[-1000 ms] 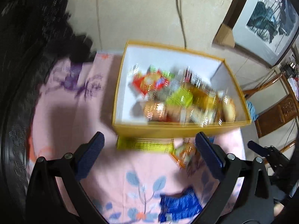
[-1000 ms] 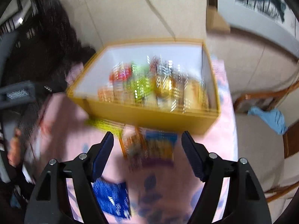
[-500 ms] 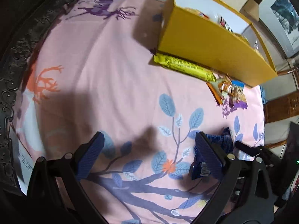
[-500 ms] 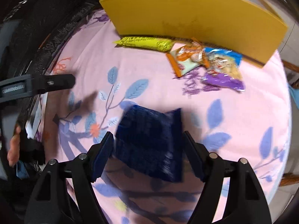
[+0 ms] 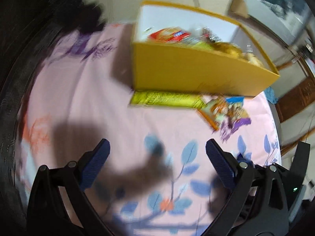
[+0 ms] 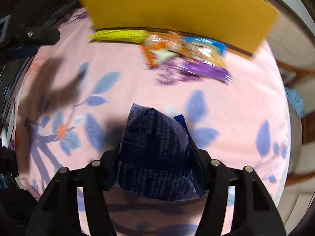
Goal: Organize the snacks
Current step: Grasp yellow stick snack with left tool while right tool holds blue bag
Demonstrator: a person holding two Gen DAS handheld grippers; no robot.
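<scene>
My right gripper [image 6: 155, 147] is shut on a dark blue snack packet [image 6: 155, 153] and holds it above the pink flowered tablecloth [image 6: 122, 59]. My left gripper [image 5: 157, 157] is open and empty above the cloth, short of the yellow box [image 5: 189, 72], which holds several snacks. In front of the box lie a long yellow packet [image 5: 165, 98], an orange packet [image 5: 214, 112] and a blue and purple packet [image 5: 236, 110]. These also show in the right wrist view: the box [image 6: 177, 11], the yellow packet [image 6: 120, 35], the orange packet [image 6: 157, 53], the purple packet [image 6: 206, 66].
The round table has a dark carved rim [image 5: 11, 90] at the left. Wooden chairs [image 5: 295, 98] stand at the right. A framed picture [image 5: 275, 4] leans on the wall behind the box. The left gripper's arm [image 6: 29, 37] shows at the upper left of the right wrist view.
My right gripper has closed on the dark blue packet that lay between its fingers. My left gripper has tilted up, so the box's inside shows again.
</scene>
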